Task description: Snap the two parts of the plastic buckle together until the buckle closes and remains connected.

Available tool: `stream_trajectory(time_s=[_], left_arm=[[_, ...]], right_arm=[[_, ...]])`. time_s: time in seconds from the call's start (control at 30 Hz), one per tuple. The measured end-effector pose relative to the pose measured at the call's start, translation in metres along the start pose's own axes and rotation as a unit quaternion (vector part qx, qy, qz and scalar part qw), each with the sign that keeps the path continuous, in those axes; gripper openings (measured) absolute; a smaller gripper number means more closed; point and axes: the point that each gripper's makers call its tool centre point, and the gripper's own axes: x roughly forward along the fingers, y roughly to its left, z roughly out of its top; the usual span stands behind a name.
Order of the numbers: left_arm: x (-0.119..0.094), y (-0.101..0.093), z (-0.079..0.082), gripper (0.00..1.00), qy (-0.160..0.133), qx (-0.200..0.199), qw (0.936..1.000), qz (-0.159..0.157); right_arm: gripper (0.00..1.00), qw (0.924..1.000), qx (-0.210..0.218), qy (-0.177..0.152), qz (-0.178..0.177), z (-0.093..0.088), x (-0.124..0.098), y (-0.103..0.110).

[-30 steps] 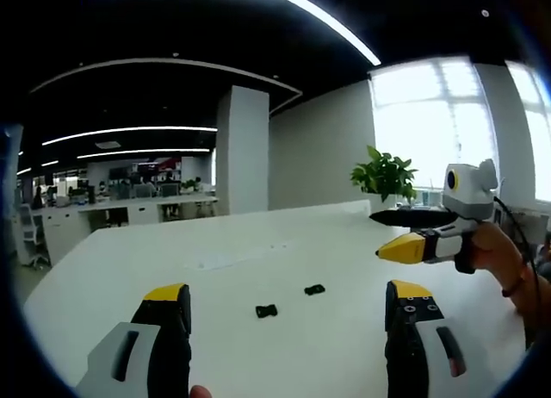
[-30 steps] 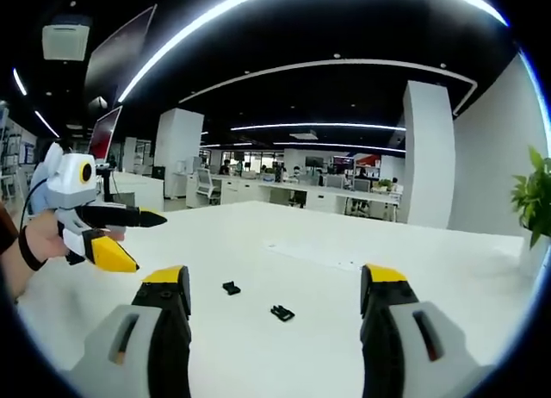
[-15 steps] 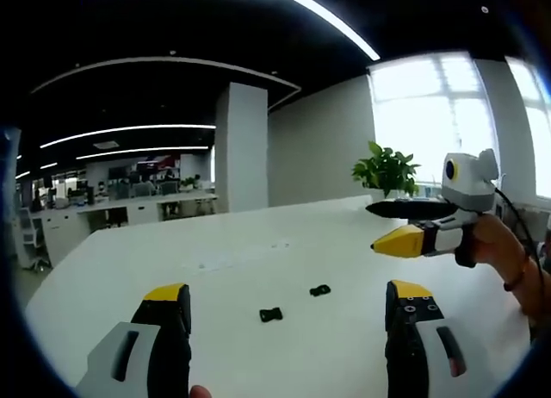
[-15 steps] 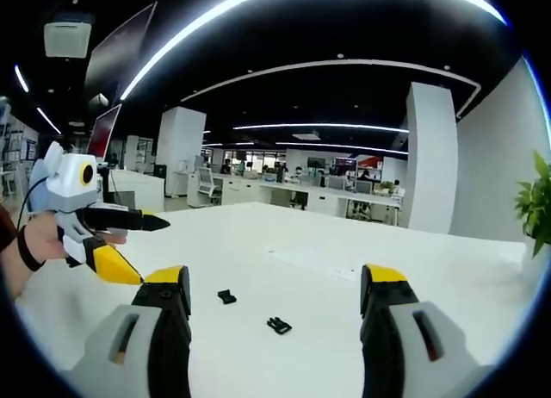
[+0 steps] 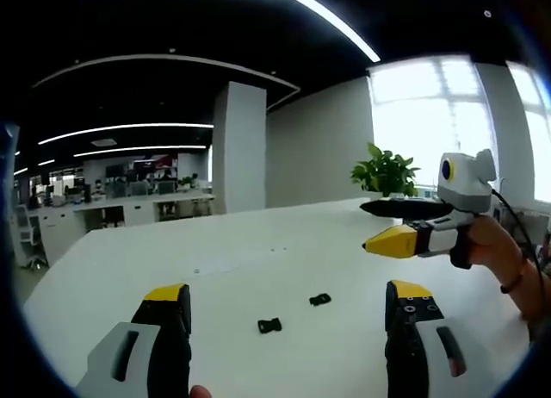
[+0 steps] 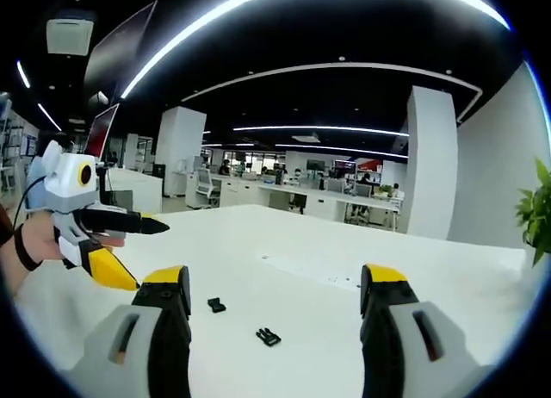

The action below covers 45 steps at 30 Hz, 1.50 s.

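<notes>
Two small black plastic buckle parts lie apart on a wide white counter (image 5: 258, 260) in an open office. In the left gripper view, one buckle part (image 5: 269, 326) rests between the jaws of the left gripper (image 5: 288, 299), ahead of their yellow tips and touching neither. The other buckle part (image 5: 319, 300) lies a little farther off, toward the right jaw. The left jaws stand wide apart and hold nothing. The right gripper (image 5: 372, 226), held in a person's hand (image 5: 491, 251), hovers above the counter at right, its jaws parted and empty. In the right gripper view, both parts sit between that gripper's wide jaws. A green potted plant (image 5: 385, 173) stands by the window.
</notes>
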Motion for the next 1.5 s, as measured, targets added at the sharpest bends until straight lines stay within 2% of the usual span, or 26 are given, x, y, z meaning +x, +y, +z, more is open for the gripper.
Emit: stream_trajectory(time_s=[0.23, 0.7, 0.9, 1.13, 1.3, 1.5], left_arm=[[0.010, 0.001, -0.002, 0.95, 0.008, -0.002, 0.9999, -0.006], [0.014, -0.004, -0.014, 0.95, 0.015, 0.008, 0.9998, -0.011], [0.012, -0.001, -0.009, 0.95, 0.001, 0.015, 0.9999, -0.008], [0.012, -0.002, -0.017, 0.95, 0.013, 0.007, 0.9998, -0.014], [0.013, 0.000, -0.026, 0.95, 0.019, -0.003, 0.9997, -0.014], [0.013, 0.000, -0.029, 0.95, 0.027, 0.006, 0.9995, -0.011]], right_arm=[[0.81, 1.0000, 0.006, -0.005, 0.001, -0.001, 0.001, -0.003], [0.80, 0.9999, 0.016, -0.001, 0.004, -0.006, -0.002, -0.002], [0.80, 0.9999, 0.015, 0.002, 0.005, -0.009, 0.001, 0.000], [0.80, 0.9999, 0.013, 0.002, 0.005, -0.011, 0.001, 0.000], [0.79, 0.9998, 0.015, 0.011, 0.003, -0.020, 0.002, -0.002], [0.78, 0.9998, 0.013, 0.016, 0.007, -0.023, 0.000, 0.001]])
